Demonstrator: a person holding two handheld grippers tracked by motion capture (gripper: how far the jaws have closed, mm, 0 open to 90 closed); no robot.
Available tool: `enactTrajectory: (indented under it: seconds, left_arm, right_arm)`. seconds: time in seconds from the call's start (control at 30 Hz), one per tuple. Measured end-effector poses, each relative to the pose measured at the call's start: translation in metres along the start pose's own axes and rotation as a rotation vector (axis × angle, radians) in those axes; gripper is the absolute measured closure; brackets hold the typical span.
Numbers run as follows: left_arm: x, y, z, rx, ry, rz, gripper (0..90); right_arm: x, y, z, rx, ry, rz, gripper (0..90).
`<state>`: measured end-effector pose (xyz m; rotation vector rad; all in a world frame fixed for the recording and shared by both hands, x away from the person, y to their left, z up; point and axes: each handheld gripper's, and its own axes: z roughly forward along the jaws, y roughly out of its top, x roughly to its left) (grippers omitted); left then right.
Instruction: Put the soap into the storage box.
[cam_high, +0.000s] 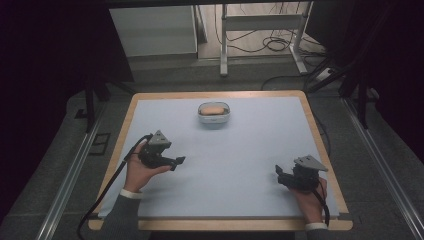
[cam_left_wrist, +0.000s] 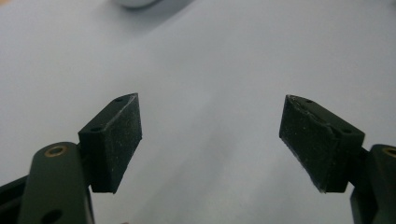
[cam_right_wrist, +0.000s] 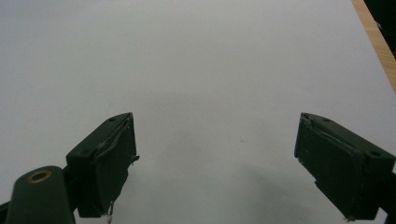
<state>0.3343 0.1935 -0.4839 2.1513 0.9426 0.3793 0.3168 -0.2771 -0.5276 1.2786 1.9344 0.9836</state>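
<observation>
A small white container (cam_high: 214, 114) with an orange-tan thing (cam_high: 213, 109) inside stands at the back middle of the pale mat (cam_high: 240, 165). My left gripper (cam_high: 179, 162) is held low over the mat's left side, well short of the container, jaws pointing right. In the left gripper view that gripper (cam_left_wrist: 210, 121) is open with only bare mat between the pads, and the container's rim (cam_left_wrist: 135, 3) peeks in at the top edge. Near the front right corner my right gripper (cam_high: 278, 173) rests in the hand; in its own view it (cam_right_wrist: 215, 140) is open and holds nothing.
The mat covers a wooden table (cam_high: 220, 94) whose edge shows as a tan strip (cam_right_wrist: 376, 42) in the right gripper view. Behind the table stand a white frame's legs (cam_high: 224, 50) and loose cables (cam_high: 270, 45) on the floor. Metal rails (cam_high: 70, 175) run along both sides.
</observation>
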Motion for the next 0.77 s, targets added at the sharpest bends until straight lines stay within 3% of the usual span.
enactTrajectory:
  seconds: [0.3,0.77]
  left_arm:
    - [0.002,-0.027,0.01,0.056,0.004,-0.037,21.2]
    - [0.005,-0.033,0.007,0.05,0.004,-0.061,21.0]
  right_arm:
    - [0.0,0.0,-0.001,-0.004,0.001,0.002,13.0]
    - [-0.003,0.0,-0.001,-0.013,0.034,0.02,12.9]
